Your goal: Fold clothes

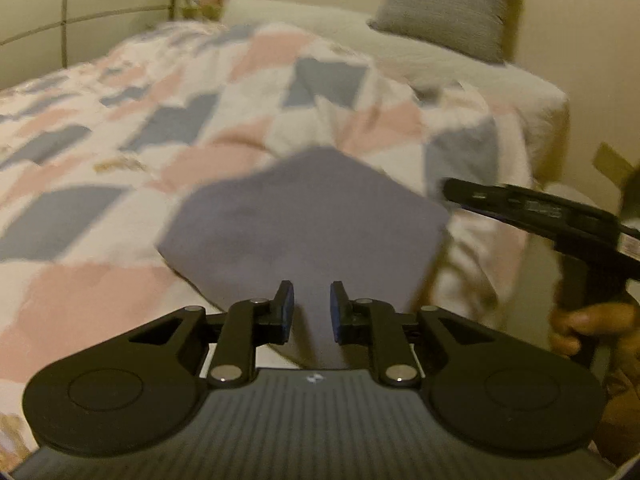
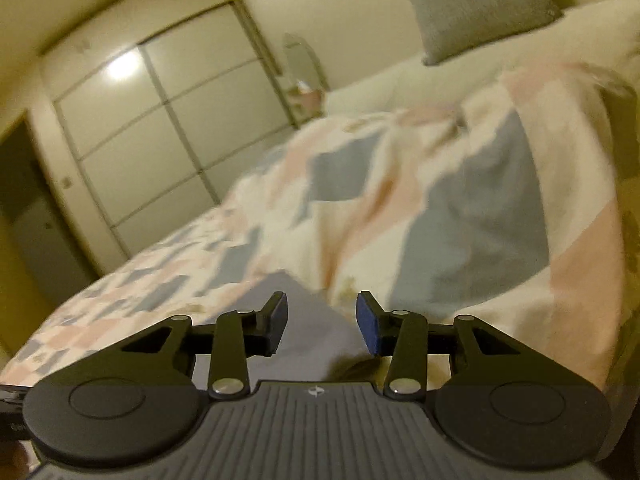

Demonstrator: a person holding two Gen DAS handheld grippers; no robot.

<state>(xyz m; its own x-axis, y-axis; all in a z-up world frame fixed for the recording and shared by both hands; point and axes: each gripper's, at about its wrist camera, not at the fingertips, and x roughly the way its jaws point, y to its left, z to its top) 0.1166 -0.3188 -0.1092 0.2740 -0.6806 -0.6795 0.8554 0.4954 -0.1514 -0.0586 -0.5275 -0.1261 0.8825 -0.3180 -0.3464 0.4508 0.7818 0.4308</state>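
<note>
A folded purple-grey garment (image 1: 304,220) lies on the patchwork quilt near the bed's front right corner. My left gripper (image 1: 312,312) hovers just in front of it, open, with nothing between its blue pads. In the left wrist view the right gripper (image 1: 540,208) shows from the side at the right edge, held by a hand (image 1: 588,324). In the right wrist view my right gripper (image 2: 322,322) is open, with a corner of the same garment (image 2: 304,320) below its fingers. Both views are blurred.
The quilt (image 1: 160,128) of pink, blue and white patches covers the bed. A grey cushion (image 1: 448,4) leans on the wall above a cream pillow (image 1: 400,48). Wardrobe sliding doors (image 2: 160,128) stand across the room, and the bed's right edge (image 1: 532,152) drops off near the wall.
</note>
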